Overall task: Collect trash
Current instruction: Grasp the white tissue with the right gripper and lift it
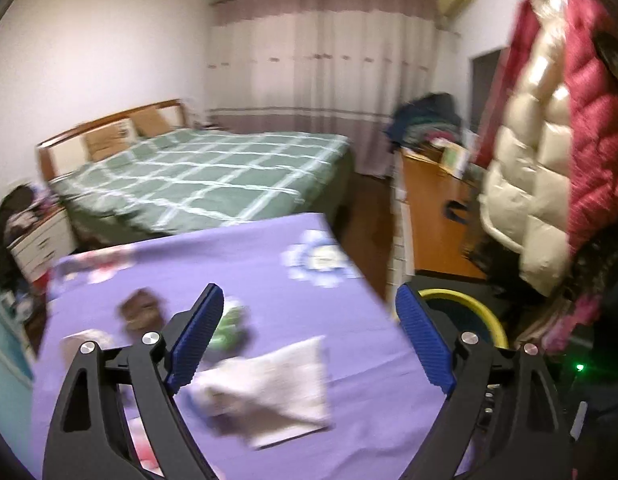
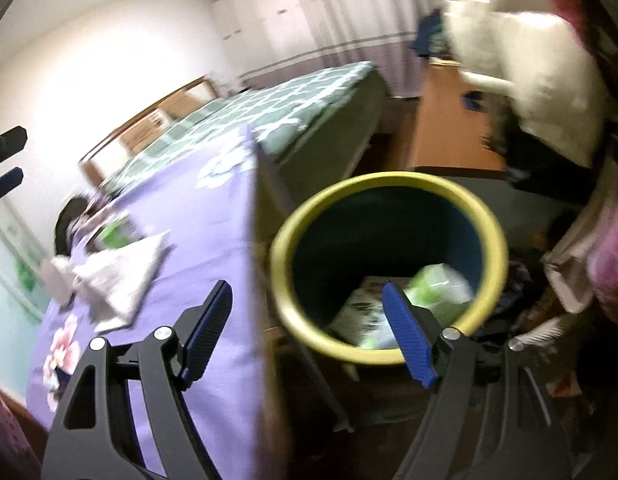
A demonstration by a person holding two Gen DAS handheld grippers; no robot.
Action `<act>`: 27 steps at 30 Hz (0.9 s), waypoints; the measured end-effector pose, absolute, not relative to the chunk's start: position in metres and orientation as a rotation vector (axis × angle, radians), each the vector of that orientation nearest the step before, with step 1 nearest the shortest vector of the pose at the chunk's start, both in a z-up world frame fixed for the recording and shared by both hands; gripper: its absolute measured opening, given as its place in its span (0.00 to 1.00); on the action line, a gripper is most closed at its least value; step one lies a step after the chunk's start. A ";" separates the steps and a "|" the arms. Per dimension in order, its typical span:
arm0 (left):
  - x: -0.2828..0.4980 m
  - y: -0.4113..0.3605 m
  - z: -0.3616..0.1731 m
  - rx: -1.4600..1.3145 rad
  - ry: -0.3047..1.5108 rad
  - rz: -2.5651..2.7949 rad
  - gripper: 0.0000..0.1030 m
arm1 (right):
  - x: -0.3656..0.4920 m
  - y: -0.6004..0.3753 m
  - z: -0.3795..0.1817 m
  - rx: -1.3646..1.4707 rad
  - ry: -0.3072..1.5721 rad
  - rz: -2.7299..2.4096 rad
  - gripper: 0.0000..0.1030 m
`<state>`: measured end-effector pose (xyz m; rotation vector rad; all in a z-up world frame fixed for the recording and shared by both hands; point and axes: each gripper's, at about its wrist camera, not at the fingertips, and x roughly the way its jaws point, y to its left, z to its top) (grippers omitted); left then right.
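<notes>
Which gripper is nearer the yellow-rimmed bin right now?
Right. The right gripper hangs open just above the bin, one finger over its mouth. The left gripper is open over the purple-covered table, beside the bin.

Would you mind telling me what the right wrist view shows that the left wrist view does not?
Only the right wrist view looks down into the yellow-rimmed bin, where green and white packaging already lies, with the open right gripper empty above it.

Only the left wrist view shows the open, empty left gripper over the table and a blurred brown scrap there.

Both show the purple tablecloth, the white paper on it, the bin's rim and the green checked bed.
</notes>
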<state>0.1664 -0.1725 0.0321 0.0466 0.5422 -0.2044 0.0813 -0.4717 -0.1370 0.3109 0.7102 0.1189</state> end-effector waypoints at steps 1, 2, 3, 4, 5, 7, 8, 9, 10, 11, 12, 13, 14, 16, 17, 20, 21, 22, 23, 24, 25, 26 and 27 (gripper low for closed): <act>0.162 -0.155 0.032 0.032 0.539 -0.171 0.85 | 0.084 -0.461 -0.135 0.296 0.714 0.143 0.71; 0.158 -0.139 0.032 0.017 0.536 -0.144 0.85 | 0.087 -0.448 -0.134 0.278 0.720 0.169 0.71; 0.155 -0.126 0.032 0.005 0.534 -0.125 0.85 | 0.091 -0.433 -0.132 0.258 0.725 0.200 0.71; 0.152 -0.112 0.032 -0.007 0.532 -0.105 0.85 | 0.094 -0.421 -0.130 0.243 0.729 0.225 0.71; 0.149 -0.098 0.031 -0.019 0.528 -0.083 0.85 | 0.097 -0.408 -0.130 0.230 0.736 0.250 0.71; 0.141 -0.074 0.031 -0.039 0.518 -0.050 0.85 | 0.106 -0.383 -0.131 0.205 0.758 0.289 0.71; 0.138 -0.066 0.030 -0.044 0.514 -0.044 0.85 | 0.110 -0.372 -0.131 0.195 0.768 0.306 0.71; 0.135 -0.057 0.029 -0.050 0.509 -0.037 0.85 | 0.115 -0.360 -0.131 0.183 0.783 0.324 0.71; 0.131 -0.049 0.028 -0.052 0.505 -0.033 0.86 | 0.118 -0.351 -0.132 0.172 0.792 0.335 0.71; 0.129 -0.044 0.027 -0.053 0.503 -0.031 0.86 | 0.122 -0.342 -0.132 0.155 0.801 0.343 0.71; 0.127 -0.038 0.025 -0.055 0.501 -0.029 0.86 | 0.124 -0.330 -0.132 0.127 0.814 0.343 0.71; 0.125 -0.033 0.023 -0.058 0.500 -0.027 0.86 | 0.128 -0.322 -0.133 0.103 0.825 0.338 0.71; 0.124 -0.026 0.021 -0.065 0.500 -0.026 0.86 | 0.131 -0.315 -0.133 0.081 0.835 0.334 0.71; 0.123 -0.020 0.018 -0.075 0.504 -0.026 0.86 | 0.137 -0.304 -0.137 0.048 0.856 0.323 0.71; 0.122 -0.016 0.016 -0.083 0.507 -0.026 0.86 | 0.140 -0.299 -0.139 0.035 0.866 0.313 0.71; 0.118 -0.008 0.009 -0.098 0.513 -0.024 0.87 | 0.148 -0.291 -0.146 0.007 0.893 0.295 0.71; 0.118 -0.006 0.008 -0.101 0.514 -0.023 0.87 | 0.150 -0.289 -0.149 0.001 0.902 0.291 0.72; 0.117 -0.004 0.006 -0.106 0.515 -0.022 0.87 | 0.149 -0.286 -0.149 -0.019 0.893 0.281 0.70; 0.118 -0.003 0.004 -0.111 0.517 -0.021 0.87 | 0.149 -0.285 -0.150 -0.029 0.894 0.275 0.65; 0.118 -0.001 0.003 -0.115 0.519 -0.019 0.87 | 0.148 -0.284 -0.150 -0.039 0.891 0.271 0.59; 0.118 -0.001 0.003 -0.118 0.520 -0.018 0.87 | 0.148 -0.286 -0.149 -0.041 0.889 0.269 0.47; 0.118 0.001 0.001 -0.124 0.521 -0.019 0.87 | 0.149 -0.287 -0.148 -0.036 0.889 0.267 0.31; 0.118 0.001 0.000 -0.126 0.523 -0.020 0.87 | 0.150 -0.290 -0.148 -0.022 0.892 0.270 0.20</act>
